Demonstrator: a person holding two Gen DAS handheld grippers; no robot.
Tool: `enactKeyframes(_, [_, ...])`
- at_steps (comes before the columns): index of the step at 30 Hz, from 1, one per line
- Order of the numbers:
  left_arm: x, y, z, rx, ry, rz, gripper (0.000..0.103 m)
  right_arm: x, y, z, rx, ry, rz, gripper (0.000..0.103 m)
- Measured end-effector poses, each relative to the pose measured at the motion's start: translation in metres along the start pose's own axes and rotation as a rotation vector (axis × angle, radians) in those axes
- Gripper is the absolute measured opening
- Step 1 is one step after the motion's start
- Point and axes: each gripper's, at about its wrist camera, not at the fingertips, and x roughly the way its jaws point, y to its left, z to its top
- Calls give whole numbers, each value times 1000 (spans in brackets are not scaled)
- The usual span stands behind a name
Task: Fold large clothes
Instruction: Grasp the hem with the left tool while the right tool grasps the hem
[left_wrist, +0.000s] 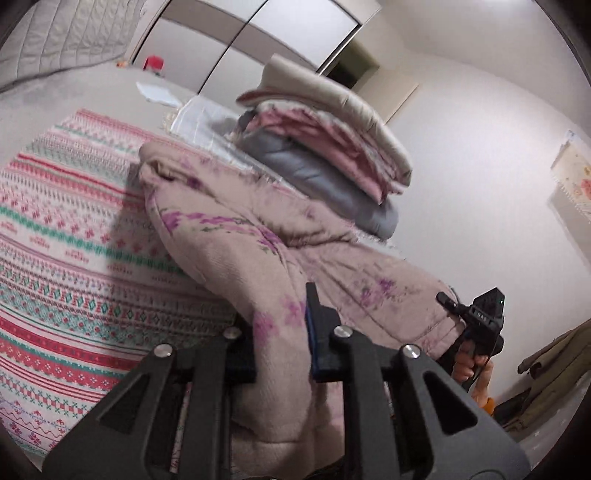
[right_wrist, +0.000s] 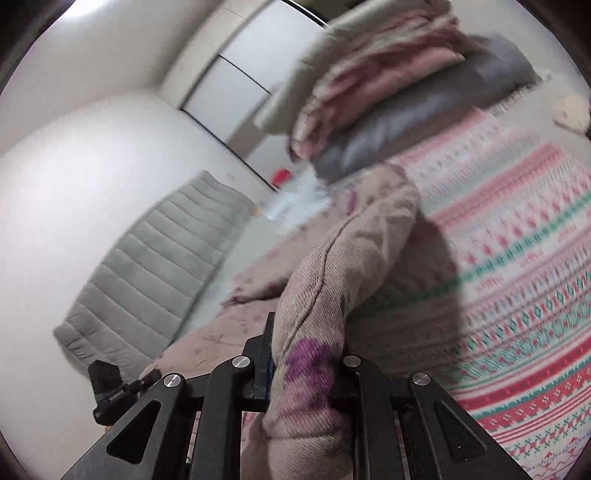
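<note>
step: both grippers lift one edge of the pink floral garment (left_wrist: 236, 221) off the bed (left_wrist: 66, 229) | left gripper (left_wrist: 282, 347) fingers clamped on its fabric | right gripper (right_wrist: 301, 365) fingers clamped likewise | next: likely carry the edge to the far side, keeping it level | writing: none legible; small marks on a gripper too blurred

Garment (left_wrist: 229, 236): between left gripper (left_wrist: 284, 343) jaws, extending ahead over the bedspread (left_wrist: 66, 229). Stack of bedding (left_wrist: 325, 155): on bed beyond garment. Right gripper (left_wrist: 476, 325): to its right, also on garment. Quilted pad (right_wrist: 147, 266): left of right gripper.
</note>
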Motion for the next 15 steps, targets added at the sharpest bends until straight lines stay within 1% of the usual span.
enactKeyframes(3, [-41, -13, 4, 33, -51, -29, 18, -22, 28, 0, -57, -34, 46, 16])
enactKeyframes(5, [-65, -20, 5, 51, -78, -54, 18, -40, 43, -2, -87, -50, 51, 16])
enactKeyframes(9, [-106, -33, 8, 83, -105, -98, 18, -80, 67, -4, -119, -73, 49, 16])
enactKeyframes(11, [-111, -32, 13, 83, -106, -98, 18, -93, 78, -3, -128, -81, 39, 16])
enactKeyframes(13, [-101, -24, 17, 58, -97, -80, 19, -94, 83, 1, -125, -68, 16, 17])
enactKeyframes(15, [-77, -5, 26, 6, -86, -25, 19, -84, 77, 7, -132, -56, -44, 17])
